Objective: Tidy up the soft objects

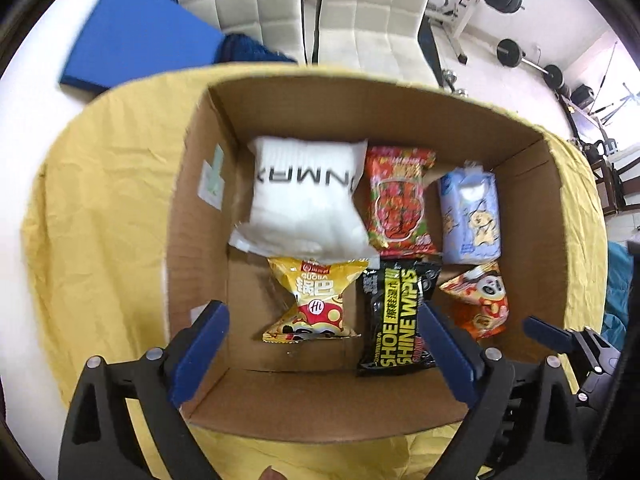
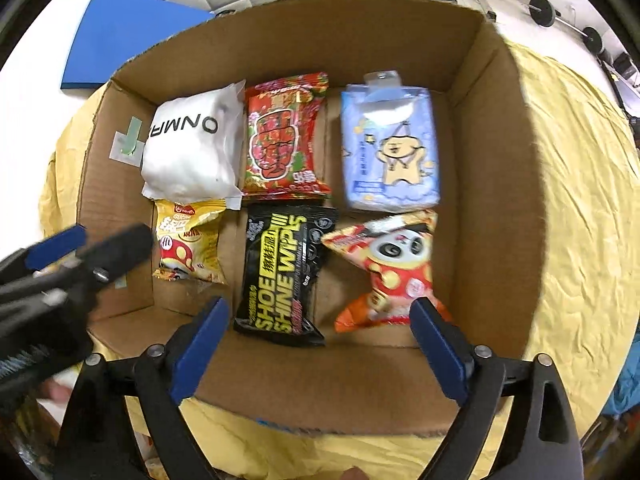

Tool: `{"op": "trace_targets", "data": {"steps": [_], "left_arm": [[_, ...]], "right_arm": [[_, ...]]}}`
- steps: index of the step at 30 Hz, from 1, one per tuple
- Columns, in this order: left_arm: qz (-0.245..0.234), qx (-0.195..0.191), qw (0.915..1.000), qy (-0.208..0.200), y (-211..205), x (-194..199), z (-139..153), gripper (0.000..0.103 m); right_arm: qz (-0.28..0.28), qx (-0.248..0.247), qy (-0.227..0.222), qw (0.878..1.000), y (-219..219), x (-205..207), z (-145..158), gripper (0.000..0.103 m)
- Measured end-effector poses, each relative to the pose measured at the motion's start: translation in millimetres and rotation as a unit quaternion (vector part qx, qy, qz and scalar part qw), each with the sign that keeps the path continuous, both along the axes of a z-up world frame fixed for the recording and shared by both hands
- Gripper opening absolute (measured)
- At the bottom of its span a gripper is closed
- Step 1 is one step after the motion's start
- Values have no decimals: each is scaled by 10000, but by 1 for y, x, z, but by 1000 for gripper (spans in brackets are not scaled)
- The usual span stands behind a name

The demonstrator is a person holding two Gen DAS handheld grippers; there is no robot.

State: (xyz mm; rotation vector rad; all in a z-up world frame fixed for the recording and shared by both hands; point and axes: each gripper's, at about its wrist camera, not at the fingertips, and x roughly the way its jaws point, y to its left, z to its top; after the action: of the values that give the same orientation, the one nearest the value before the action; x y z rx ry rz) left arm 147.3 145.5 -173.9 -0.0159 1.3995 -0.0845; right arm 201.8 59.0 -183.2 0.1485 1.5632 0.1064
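Observation:
An open cardboard box [image 1: 200, 208] [image 2: 492, 184] holds several soft packs in two rows. Back row: a white pack [image 1: 304, 196] [image 2: 192, 144], a red snack bag [image 1: 400, 200] [image 2: 284, 140], a light blue tissue pack [image 1: 472, 216] [image 2: 392, 148]. Front row: a yellow snack bag [image 1: 316, 300] [image 2: 188, 244], a black shoe-wipes pack [image 1: 396, 316] [image 2: 284, 272], an orange panda snack bag [image 1: 480, 300] [image 2: 388, 268]. My left gripper [image 1: 324, 356] is open and empty above the box's near edge; it also shows at the left of the right wrist view [image 2: 68, 248]. My right gripper [image 2: 316, 352] is open and empty over the front row.
The box stands on a wrinkled yellow cloth [image 1: 104, 208] [image 2: 580, 200] over a white table. A blue foam pad [image 1: 136, 36] [image 2: 128, 36] lies at the back left. White padded chairs [image 1: 360, 12] and gym weights [image 1: 512, 52] stand beyond the table.

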Motion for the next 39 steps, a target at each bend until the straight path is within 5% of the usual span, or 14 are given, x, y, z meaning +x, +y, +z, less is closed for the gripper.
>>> {"op": "trace_targets", "data": {"steps": [7,16,23,39], "left_arm": [[20,-74,9987,-494,-2,-30,41,98],[-15,-32,9898,-1423,-19,-84,136,98],[-21,-108,9844,-1757,-22,-114,187,98],[-11,-75,9733,-2294,-19,-166,257,98]], "right_arm": [[-59,-152,-382,9991,-5,-24,46,103],[-219,-176,-1163,9928,-32,-71,165,103],[-386,-226,-1797,9827,-49,-112,249,103],[-343,-220,-2410,9697,-59,-165,345,103]]}}
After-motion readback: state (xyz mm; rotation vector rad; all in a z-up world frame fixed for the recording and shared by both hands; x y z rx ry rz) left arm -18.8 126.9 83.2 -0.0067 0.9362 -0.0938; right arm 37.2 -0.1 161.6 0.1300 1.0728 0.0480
